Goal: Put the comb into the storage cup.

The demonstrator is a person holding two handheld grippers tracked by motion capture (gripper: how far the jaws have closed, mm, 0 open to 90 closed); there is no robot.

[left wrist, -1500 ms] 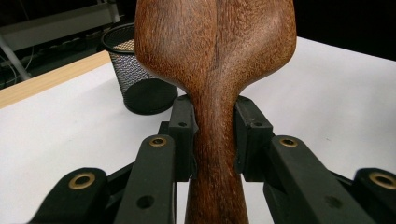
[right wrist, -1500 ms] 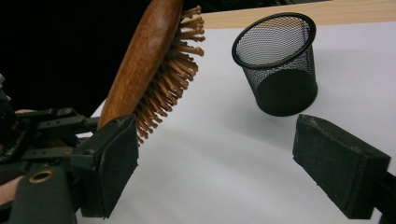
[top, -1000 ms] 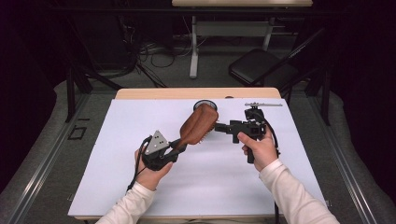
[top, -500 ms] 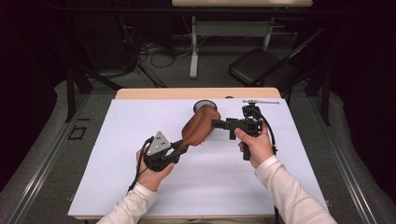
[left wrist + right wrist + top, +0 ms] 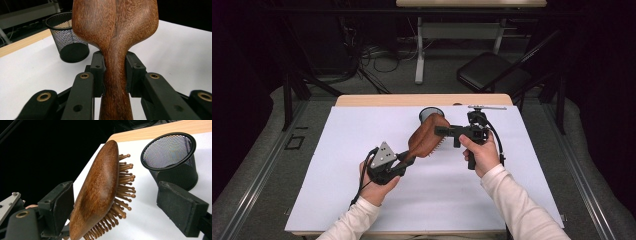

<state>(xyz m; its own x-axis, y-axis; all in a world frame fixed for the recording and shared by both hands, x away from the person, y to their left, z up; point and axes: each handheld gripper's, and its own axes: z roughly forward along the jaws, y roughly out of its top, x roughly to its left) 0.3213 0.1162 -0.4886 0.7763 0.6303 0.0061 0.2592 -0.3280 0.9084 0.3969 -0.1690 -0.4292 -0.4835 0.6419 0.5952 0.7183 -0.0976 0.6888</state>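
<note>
Two grippers up: left gripper (image 5: 404, 159) jaws clamp wooden hairbrush (image 5: 427, 136) handle, right gripper (image 5: 439, 131) jaws wide open around brush head, mesh cup (image 5: 430, 113) far side of worktop (image 5: 337, 165).

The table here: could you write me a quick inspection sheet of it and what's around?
Surface: white sheet over a wooden table.
Job's things: wooden hairbrush, held up off the table, its handle gripped; black mesh cup upright behind it.
Clutter: nothing seen.
Grippers: left tongs clamp the handle; right tongs open, either side of the brush head.
Cables: one trails from each gripper; more on the floor beyond.
Surroundings: folding chair, dark room.
</note>
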